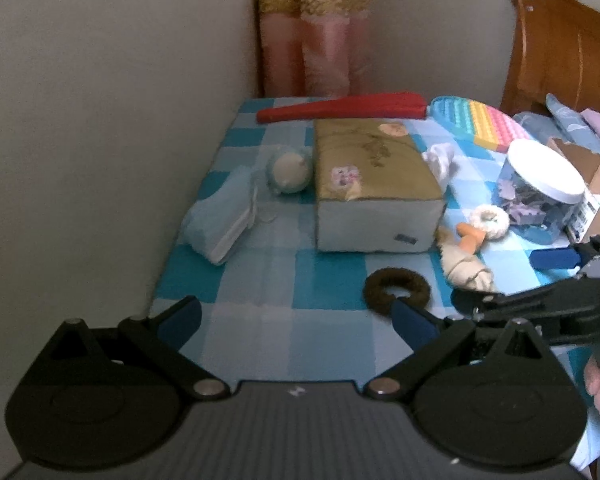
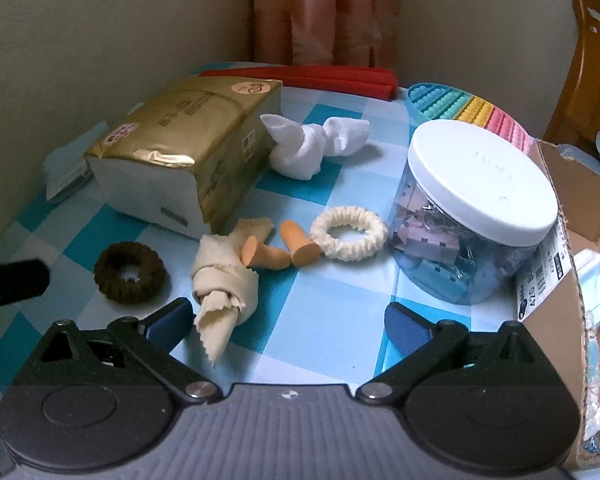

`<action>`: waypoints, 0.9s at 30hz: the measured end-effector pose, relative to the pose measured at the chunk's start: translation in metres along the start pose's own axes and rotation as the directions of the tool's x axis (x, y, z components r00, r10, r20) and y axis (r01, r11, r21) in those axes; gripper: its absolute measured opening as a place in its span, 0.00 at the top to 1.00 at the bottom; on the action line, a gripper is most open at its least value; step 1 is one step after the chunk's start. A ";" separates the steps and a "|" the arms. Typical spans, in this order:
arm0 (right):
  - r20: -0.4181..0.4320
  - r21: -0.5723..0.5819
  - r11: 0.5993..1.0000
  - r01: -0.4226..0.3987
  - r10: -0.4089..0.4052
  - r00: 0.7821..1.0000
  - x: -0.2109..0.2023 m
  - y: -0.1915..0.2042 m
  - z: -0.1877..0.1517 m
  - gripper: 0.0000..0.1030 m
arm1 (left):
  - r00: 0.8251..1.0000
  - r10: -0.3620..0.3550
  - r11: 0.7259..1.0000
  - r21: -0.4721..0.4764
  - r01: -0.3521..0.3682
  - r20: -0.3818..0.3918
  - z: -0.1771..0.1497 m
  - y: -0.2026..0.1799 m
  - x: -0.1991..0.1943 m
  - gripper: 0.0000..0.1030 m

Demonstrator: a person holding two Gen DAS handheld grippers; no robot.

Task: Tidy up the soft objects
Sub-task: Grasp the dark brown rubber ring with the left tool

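A: Beige knotted cloth point(image 2: 224, 280) lies in front of the gold tissue pack point(image 2: 188, 152), just off the right gripper point(image 2: 288, 320), whose jaws stand wide and empty.

B: And the left gripper point(image 1: 296, 320)?

A: Open too, empty, near the brown ring point(image 1: 396, 286) in front of the pack. I'd pinch the cloth at its knot, not the loose tail, clear of the orange earplugs point(image 2: 278, 250).

B: Surface?

A: Blue checked cloth point(image 2: 340, 332); box point(image 2: 556, 280) right of the pack, curtain point(image 2: 324, 12) behind.
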State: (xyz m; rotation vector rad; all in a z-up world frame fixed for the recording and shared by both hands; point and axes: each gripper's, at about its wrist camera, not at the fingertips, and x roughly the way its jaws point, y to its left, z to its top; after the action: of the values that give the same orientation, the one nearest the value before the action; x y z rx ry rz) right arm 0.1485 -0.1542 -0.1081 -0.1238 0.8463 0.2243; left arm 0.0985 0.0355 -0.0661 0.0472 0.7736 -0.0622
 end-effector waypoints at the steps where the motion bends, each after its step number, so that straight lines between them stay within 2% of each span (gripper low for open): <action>1: -0.003 -0.005 1.000 -0.003 0.003 1.000 0.000 -0.001 0.000 0.00 | 1.000 -0.008 1.000 0.008 0.007 0.009 0.000 -0.002 0.001 0.02; 6: -0.034 -0.018 1.000 -0.014 0.014 0.999 -0.004 -0.003 -0.001 0.00 | 0.999 -0.035 0.997 0.063 0.036 -0.007 0.005 -0.012 0.008 0.02; 12: -0.040 -0.045 0.998 -0.038 0.036 0.999 -0.009 -0.007 -0.006 0.00 | 0.993 -0.113 0.993 0.011 0.113 -0.036 0.006 -0.018 0.020 0.02; 17: -0.047 -0.095 0.993 -0.076 0.072 0.996 -0.013 -0.012 -0.010 0.00 | 0.995 -0.094 0.995 0.008 0.094 -0.037 0.008 -0.024 0.027 0.03; 22: -0.035 -0.110 0.990 -0.085 0.082 0.996 -0.015 -0.013 -0.015 0.00 | 0.994 -0.103 0.994 0.033 0.105 -0.045 0.010 -0.035 0.034 0.05; 24: -0.027 -0.115 0.989 -0.091 0.089 0.996 -0.016 -0.014 -0.017 0.00 | 0.994 -0.102 0.994 0.039 0.104 -0.046 0.009 -0.039 0.038 0.09; 26: -0.024 -0.121 0.988 -0.096 0.094 0.995 -0.017 -0.014 -0.018 0.00 | 0.994 -0.099 0.994 0.045 0.102 -0.052 0.009 -0.044 0.041 0.21; 27: -0.022 -0.122 0.988 -0.097 0.095 0.995 -0.017 -0.014 -0.018 0.00 | 0.994 -0.097 0.994 0.045 0.100 -0.056 0.009 -0.045 0.043 0.23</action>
State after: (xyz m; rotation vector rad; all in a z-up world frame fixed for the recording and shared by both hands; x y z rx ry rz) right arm 0.1279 -0.1740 -0.1067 -0.2002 0.8558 0.3667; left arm 0.1319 -0.0119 -0.0907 0.0564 0.8285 -0.1736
